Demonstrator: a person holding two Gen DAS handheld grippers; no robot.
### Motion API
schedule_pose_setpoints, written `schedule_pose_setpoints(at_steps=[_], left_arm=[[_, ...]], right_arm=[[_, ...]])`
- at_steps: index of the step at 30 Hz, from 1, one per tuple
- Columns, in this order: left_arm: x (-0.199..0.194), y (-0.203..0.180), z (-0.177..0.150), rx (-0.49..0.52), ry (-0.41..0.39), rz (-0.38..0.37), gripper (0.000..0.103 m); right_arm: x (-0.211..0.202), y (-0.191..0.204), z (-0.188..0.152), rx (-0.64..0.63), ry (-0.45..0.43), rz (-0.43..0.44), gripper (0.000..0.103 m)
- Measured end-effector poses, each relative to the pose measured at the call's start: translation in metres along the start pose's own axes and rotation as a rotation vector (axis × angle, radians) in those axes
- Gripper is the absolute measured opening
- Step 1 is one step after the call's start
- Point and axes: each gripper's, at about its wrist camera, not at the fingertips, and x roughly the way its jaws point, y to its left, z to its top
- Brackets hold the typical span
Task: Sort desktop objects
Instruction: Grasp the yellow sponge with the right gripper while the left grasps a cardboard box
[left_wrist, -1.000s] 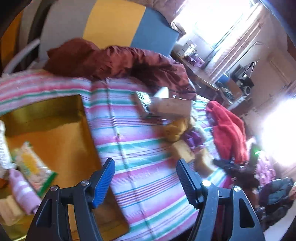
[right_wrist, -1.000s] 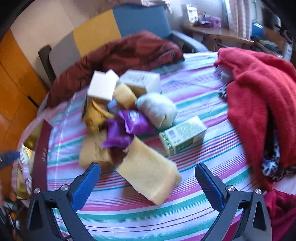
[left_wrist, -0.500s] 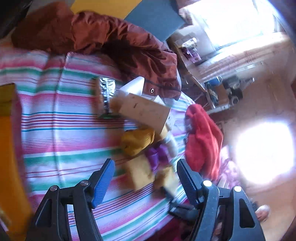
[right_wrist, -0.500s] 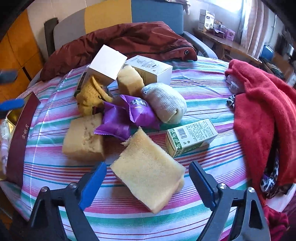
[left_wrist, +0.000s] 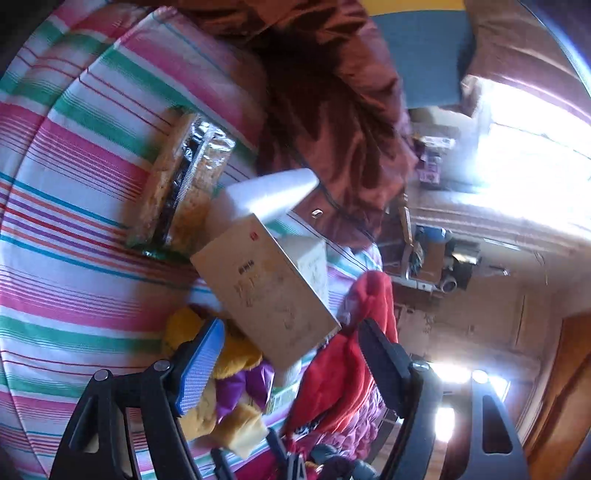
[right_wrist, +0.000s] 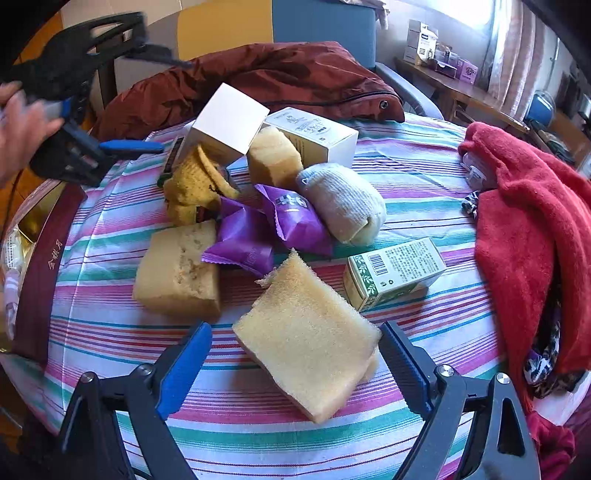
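A pile of objects lies on the striped tablecloth (right_wrist: 258, 424). My right gripper (right_wrist: 295, 363) is open, its fingers either side of a yellow sponge slab (right_wrist: 308, 350). Behind it lie a second sponge block (right_wrist: 179, 273), purple packets (right_wrist: 266, 229), a grey sock roll (right_wrist: 343, 203), a green-white carton (right_wrist: 395, 271), a yellow cloth (right_wrist: 195, 184), a white box (right_wrist: 229, 123) and a printed box (right_wrist: 314, 134). My left gripper (left_wrist: 291, 354) is open and tilted, close over the white box (left_wrist: 266, 273) and yellow cloth (left_wrist: 229, 354). It also shows at the right wrist view's upper left (right_wrist: 122, 147).
A dark red box with a gold lining (right_wrist: 40, 258) sits at the table's left edge. A maroon jacket (right_wrist: 258, 81) lies at the back and a red towel (right_wrist: 528, 221) on the right. A wrapped biscuit pack (left_wrist: 184, 181) lies beside the white box.
My left gripper has swung from the gold box across to the pile and rolled over. My right gripper has moved closer to the yellow sponge slab.
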Motion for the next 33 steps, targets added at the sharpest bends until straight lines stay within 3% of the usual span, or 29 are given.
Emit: schedule_pose_setpoints(at_steps=[4, 6, 14, 16, 18, 21, 26, 33], left_arm=[[0.013, 0.006, 0.011, -0.082, 0.022, 0.038, 0.079], [0.019, 0.01, 0.014, -0.132, 0.034, 0.02, 0.079], [0.042, 0.016, 0.022, -0.156, 0.06, 0.094, 0.078], [0.044, 0.02, 0.022, -0.131, 0.07, 0.102, 0.071], [0.044, 0.019, 0.022, -0.071, 0.07, 0.109, 0.067], [0.037, 0.008, 0.018, 0.061, 0.056, 0.137, 0.062], [0.019, -0.012, -0.001, 0.263, 0.022, 0.127, 0.057], [-0.019, -0.039, -0.051, 0.603, -0.079, 0.227, 0.055]], right_arm=[[-0.002, -0.001, 0.0, 0.002, -0.005, 0.011, 0.092], [-0.002, -0.001, 0.0, 0.002, -0.004, 0.011, 0.092], [-0.001, 0.0, 0.0, -0.005, 0.005, 0.005, 0.093], [0.0, 0.0, 0.0, -0.01, 0.007, 0.003, 0.093], [0.002, 0.0, 0.0, -0.015, 0.014, -0.002, 0.091], [0.003, 0.001, -0.001, -0.038, 0.016, -0.031, 0.074], [0.003, -0.002, -0.001, -0.039, 0.016, -0.026, 0.068], [-0.006, -0.007, 0.0, -0.009, -0.013, 0.045, 0.063]])
